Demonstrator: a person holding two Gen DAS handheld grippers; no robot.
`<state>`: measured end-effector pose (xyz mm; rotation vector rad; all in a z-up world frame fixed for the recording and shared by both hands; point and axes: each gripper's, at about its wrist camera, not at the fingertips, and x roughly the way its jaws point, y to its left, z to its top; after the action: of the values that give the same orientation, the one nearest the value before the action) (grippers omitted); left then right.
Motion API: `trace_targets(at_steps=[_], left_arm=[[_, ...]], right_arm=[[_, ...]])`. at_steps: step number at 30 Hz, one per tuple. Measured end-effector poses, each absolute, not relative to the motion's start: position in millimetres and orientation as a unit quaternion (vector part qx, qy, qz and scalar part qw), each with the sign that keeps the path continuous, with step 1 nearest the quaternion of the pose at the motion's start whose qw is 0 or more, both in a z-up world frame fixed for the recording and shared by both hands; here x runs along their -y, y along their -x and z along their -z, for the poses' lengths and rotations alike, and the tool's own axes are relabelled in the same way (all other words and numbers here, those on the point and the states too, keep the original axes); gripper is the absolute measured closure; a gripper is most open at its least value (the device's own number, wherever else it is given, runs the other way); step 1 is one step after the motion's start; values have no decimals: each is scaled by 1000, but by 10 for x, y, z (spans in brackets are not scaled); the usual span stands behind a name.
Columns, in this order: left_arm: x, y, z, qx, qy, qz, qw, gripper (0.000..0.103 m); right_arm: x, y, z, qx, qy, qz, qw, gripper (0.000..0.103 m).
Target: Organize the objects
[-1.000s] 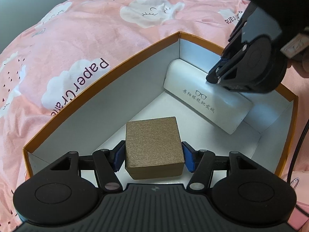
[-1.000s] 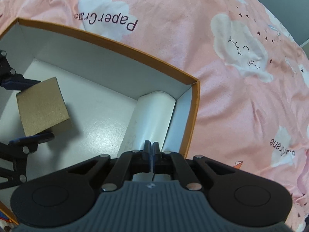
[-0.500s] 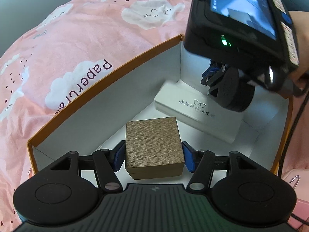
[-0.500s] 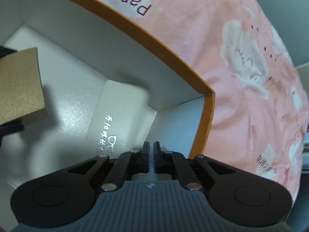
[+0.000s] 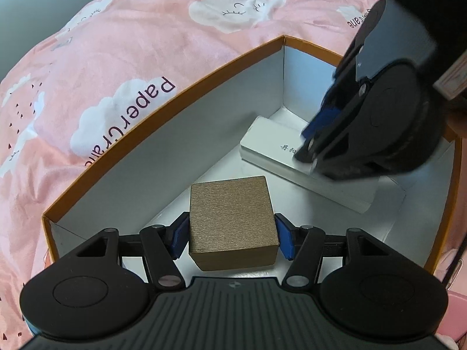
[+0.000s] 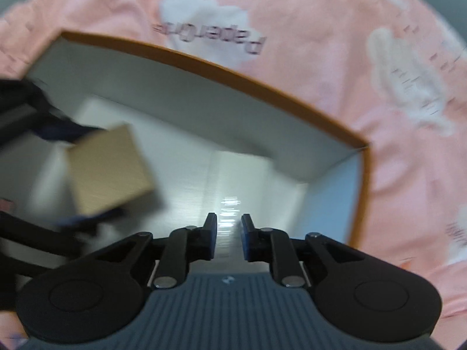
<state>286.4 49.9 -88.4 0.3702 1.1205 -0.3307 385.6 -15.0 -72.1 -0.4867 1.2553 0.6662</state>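
Brown box (image 5: 232, 218) sits low in the orange tray (image 5: 163, 99) on the bed, clamped between the left tool's (image 5: 232, 234) blue pads. Advice: lower it flat to the floor before releasing, clear of the white case (image 5: 292, 163) in the far corner. Right tool (image 6: 228, 237), jaws narrowly parted and holding nothing, hovers over the case; keep it clear.
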Motion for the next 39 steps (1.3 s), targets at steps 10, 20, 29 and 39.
trace_targets(at_steps=[10, 20, 29, 39], left_arm=[[-522, -2854, 923, -550, -172, 155, 802, 34], [-440, -2873, 997, -570, -183, 157, 786, 33], [-431, -2851, 1018, -587, -199, 163, 768, 32], [-477, -2864, 924, -619, -166, 176, 747, 35]], right_arm=[[79, -3834, 877, -577, 232, -290, 728, 86], [126, -3880, 780, -541, 220, -284, 760, 93], [-45, -3671, 986, -589, 212, -320, 711, 100], [53, -3905, 979, -580, 179, -281, 743, 103]])
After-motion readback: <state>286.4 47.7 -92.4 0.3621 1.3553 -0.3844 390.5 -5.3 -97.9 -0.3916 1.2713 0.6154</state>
